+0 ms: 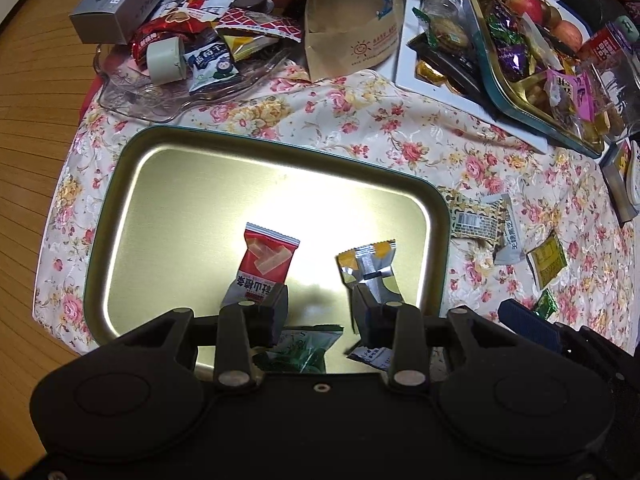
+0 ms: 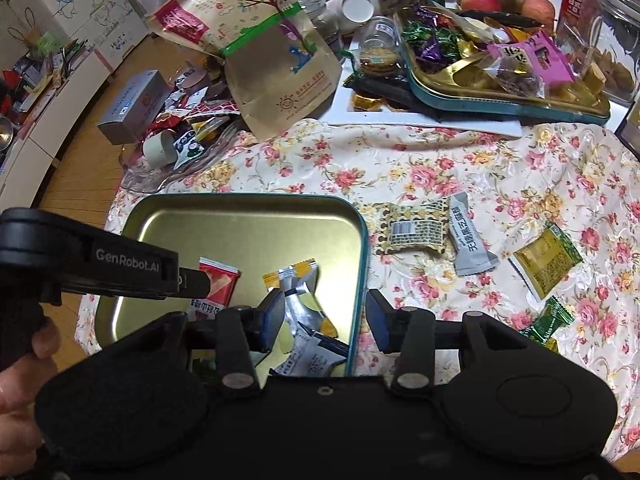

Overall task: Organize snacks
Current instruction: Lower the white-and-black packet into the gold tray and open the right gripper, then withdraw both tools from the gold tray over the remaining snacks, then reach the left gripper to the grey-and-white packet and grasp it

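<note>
A gold metal tray with a teal rim lies on the floral cloth; it also shows in the right wrist view. In it lie a red snack packet, a silver and yellow packet, a green packet and a white and blue packet. My left gripper is open and empty above the tray's near part. My right gripper is open and empty over the tray's right rim. Loose packets lie on the cloth to the right: a patterned one, a grey one, a yellow one and a green one.
A clear glass dish piled with snacks and a grey box stand at the back left. A brown paper bag stands behind the tray. A teal tin of candies on a white board, jars and apples fill the back right.
</note>
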